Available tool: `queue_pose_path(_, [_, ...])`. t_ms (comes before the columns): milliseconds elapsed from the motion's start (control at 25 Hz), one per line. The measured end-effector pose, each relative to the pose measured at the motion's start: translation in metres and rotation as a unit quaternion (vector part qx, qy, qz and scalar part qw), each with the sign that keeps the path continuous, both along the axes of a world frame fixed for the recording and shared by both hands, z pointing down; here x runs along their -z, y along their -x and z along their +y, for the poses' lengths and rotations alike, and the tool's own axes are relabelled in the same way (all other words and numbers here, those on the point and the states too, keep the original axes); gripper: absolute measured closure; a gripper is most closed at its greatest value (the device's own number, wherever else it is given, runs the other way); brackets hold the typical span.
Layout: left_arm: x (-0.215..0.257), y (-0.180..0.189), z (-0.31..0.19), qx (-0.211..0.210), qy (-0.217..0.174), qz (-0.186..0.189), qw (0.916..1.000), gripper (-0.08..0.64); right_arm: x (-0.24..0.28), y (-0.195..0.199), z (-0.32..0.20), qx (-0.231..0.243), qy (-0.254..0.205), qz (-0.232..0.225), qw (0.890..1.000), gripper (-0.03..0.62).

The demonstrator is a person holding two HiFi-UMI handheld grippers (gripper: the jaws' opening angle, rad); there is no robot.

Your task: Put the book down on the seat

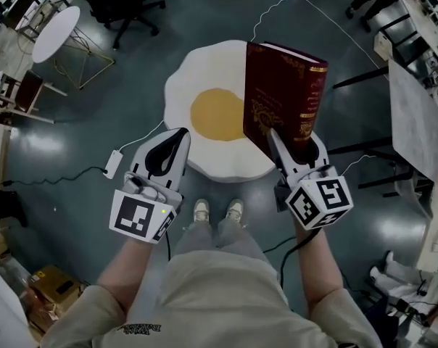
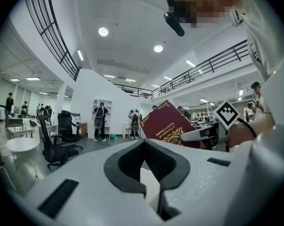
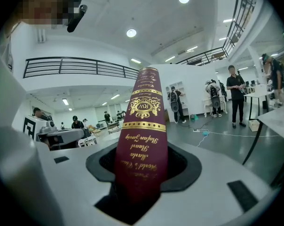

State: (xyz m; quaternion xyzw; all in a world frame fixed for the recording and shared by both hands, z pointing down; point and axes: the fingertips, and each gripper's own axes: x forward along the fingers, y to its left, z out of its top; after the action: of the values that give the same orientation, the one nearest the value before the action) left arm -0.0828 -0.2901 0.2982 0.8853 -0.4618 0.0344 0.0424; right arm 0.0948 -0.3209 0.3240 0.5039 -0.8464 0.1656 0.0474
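Scene: head view looking steeply down at a person standing on a dark floor [image 1: 81,143], a claw in each hand.
Seat: a low round seat [image 1: 181,85] shaped like a fried egg, white with a yellow centre, on the floor just ahead of the person's shoes [image 1: 217,210].
Book: a thick maroon book [image 1: 284,96] with gold lettering stands upright in the air. From above it overlaps the seat's right edge. It is not yet on the seat.
Right claw: the right claw [image 1: 295,142] grips the book's lower end, one jaw on each cover, with the spine facing its camera.
Left claw: the left claw [image 1: 181,133] has its jaws closed together on nothing. It hovers near the seat's front left edge, apart from the book.
Step in hand, as a guess: bringing the book down toward the seat.
Risk, tipping: the book is tall and held only at its foot, so a quick move could make it swing in the jaws.
Risk, early release: let go while upright, it would probably topple, and so near the right edge it could fall to the floor.
Risk, no backup: with its jaws closed, the left claw cannot readily steady the book.
Risk, footing: a cable [image 1: 74,176] lies on the floor to the left of the feet.
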Motion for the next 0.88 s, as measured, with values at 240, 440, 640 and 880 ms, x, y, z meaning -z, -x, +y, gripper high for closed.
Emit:
queue_pose_path(240, [-0.050, -0.020, -0.036, -0.012, -0.010, 0.020, 0.9997, 0.555, -0.060, 0.001, -0.035, -0.008, 0.022, -0.015, 1.000, 0.382])
queue_pose_path(440, [-0.124, -0.034, -0.062, -0.025, 0.006, 0.047, 0.9986, 0.555, -0.120, 0.004, -0.060, 0.000, 0.043, -0.013, 0.999, 0.382])
queue_pose_path(640, [-0.214, -0.042, -0.082, -0.024, 0.018, 0.040, 0.9987, 0.555, -0.205, -0.006, -0.081, 0.005, 0.074, -0.006, 0.997, 0.380])
queue_pose_path(880, [-0.330, -0.039, -0.099, -0.035, 0.032, 0.046, 0.9978, 0.555, -0.321, -0.009, -0.102, -0.016, 0.118, -0.037, 0.992, 0.380])
